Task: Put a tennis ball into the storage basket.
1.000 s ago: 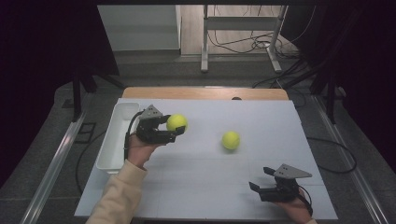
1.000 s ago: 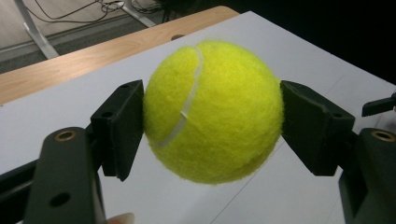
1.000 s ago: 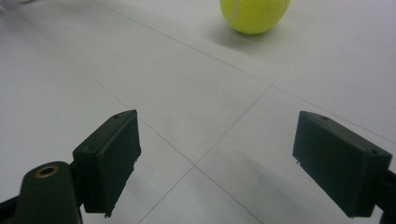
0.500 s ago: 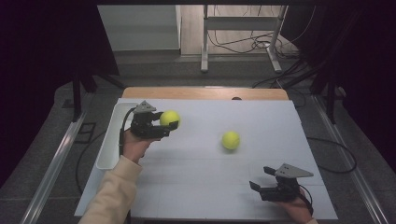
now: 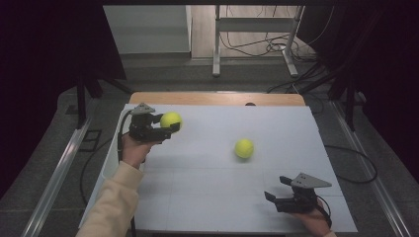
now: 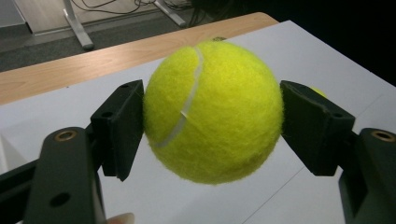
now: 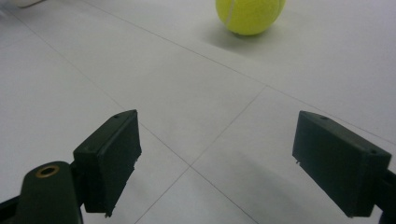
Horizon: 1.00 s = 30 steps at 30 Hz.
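My left claw (image 6: 212, 126) clamps a yellow tennis ball (image 6: 212, 112) between both pads, lifted above the white counter (image 6: 327, 56) with its wooden edge (image 6: 93, 65) beyond.

**Nothing legible on the balls or the tongs**

We find no word, brand, number or sign that can be read. The tennis ball (image 6: 212, 109) clamped between the jaws of the left gripper (image 5: 165, 129) shows us its white curved seam and yellow felt; we make out no printed mark on the side facing us. The second tennis ball (image 7: 250, 15), lying ahead of the right gripper (image 7: 217, 161) and well apart from its jaws, shows a seam and no lettering. The black pads (image 6: 119, 128) carry screw holes and no label. The white table top (image 7: 196, 93) under the right gripper bears thin lines, no writing.
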### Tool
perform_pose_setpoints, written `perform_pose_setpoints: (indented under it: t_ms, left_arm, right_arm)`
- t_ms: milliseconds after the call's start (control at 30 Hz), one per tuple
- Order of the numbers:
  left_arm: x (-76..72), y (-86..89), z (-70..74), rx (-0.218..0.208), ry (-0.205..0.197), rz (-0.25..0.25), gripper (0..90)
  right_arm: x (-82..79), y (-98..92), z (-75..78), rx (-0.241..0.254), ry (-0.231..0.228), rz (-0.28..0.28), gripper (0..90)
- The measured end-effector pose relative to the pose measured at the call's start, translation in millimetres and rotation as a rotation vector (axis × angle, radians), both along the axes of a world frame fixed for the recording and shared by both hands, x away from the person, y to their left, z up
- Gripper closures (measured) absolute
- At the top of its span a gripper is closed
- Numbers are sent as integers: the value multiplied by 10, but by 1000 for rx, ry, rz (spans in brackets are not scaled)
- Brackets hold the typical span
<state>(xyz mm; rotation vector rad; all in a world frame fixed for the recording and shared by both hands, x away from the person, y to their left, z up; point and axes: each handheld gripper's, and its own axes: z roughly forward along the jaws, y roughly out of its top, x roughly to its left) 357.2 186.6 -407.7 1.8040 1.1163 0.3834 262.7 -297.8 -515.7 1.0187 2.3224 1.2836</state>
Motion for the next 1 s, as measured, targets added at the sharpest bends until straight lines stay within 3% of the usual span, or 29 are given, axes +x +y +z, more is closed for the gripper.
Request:
perform_pose_setpoints:
  t_ms: [1000]
  left_arm:
    - [11,359,62,12,0,75,267]
  right_arm:
    - [-1,1,-12,-12,-4,-18,157]
